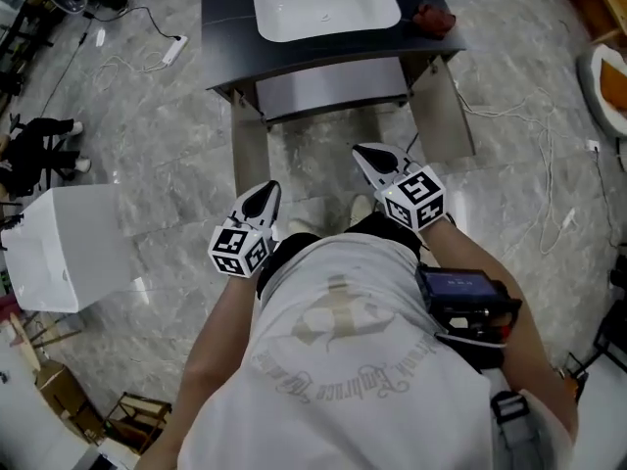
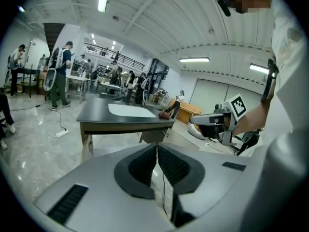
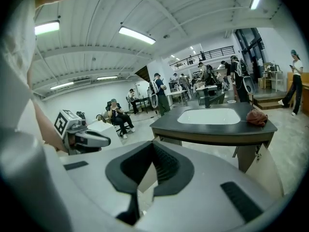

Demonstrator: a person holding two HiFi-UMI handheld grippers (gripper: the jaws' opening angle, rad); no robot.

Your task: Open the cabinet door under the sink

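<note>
Two pairs of tongs hung close in front of the person's chest. The left gripper (image 2: 157, 149) had its ribbed black pads pressed together on nothing, and the right gripper (image 3: 153, 146) was likewise closed and empty. Farther off stood the black-topped vanity (image 1: 225, 18) with its white oval basin (image 1: 328, 6) and a crumpled reddish cloth (image 1: 434, 19) on its far right corner. Beneath it, the pale beige cabinet door (image 1: 447, 116) on the right and the matching left door (image 1: 250, 155) appeared already swung out toward the person, long edges upright, flanking a grey front panel (image 1: 333, 91). The cabinet lay straight ahead of and below both grippers. The right one sat nearer, closest to the right leaf, so any further pull would likely fall to it.
</note>
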